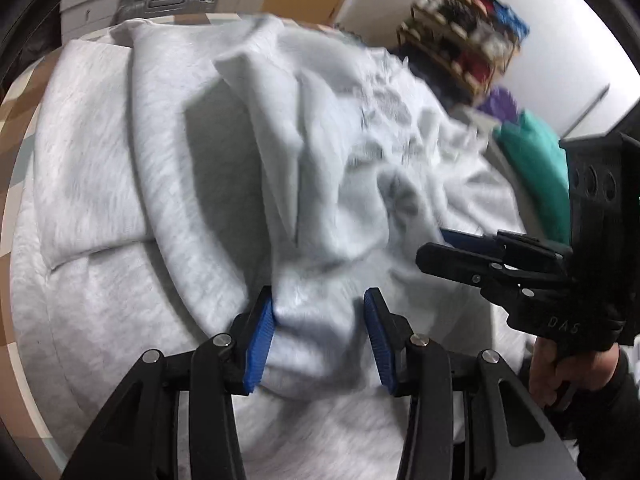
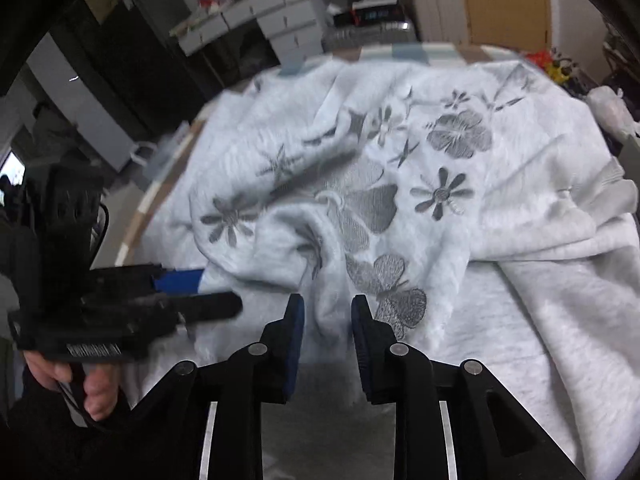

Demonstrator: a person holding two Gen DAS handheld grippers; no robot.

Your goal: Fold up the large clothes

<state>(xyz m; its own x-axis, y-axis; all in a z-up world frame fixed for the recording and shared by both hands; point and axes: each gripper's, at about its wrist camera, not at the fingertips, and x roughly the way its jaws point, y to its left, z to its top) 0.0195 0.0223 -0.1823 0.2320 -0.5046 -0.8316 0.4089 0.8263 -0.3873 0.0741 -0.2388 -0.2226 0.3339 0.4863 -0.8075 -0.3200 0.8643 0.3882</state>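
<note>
Both jaws sets straddle bunched folds of the grey sweatshirt (image 2: 400, 184).

Left wrist view: we look from the left gripper (image 1: 319, 300) forward and steeply down along its fingers; the grey garment (image 1: 168, 184) sits close beneath us; the right gripper (image 1: 444, 248) enters from the right edge.
Right wrist view: we look from the right gripper (image 2: 327, 308) likewise downward; close on the flower embroidery (image 2: 458, 134); the left gripper (image 2: 208, 290) enters from the left.
Shared: both views cover the same crumpled middle of the garment; each sees the other gripper.
</note>
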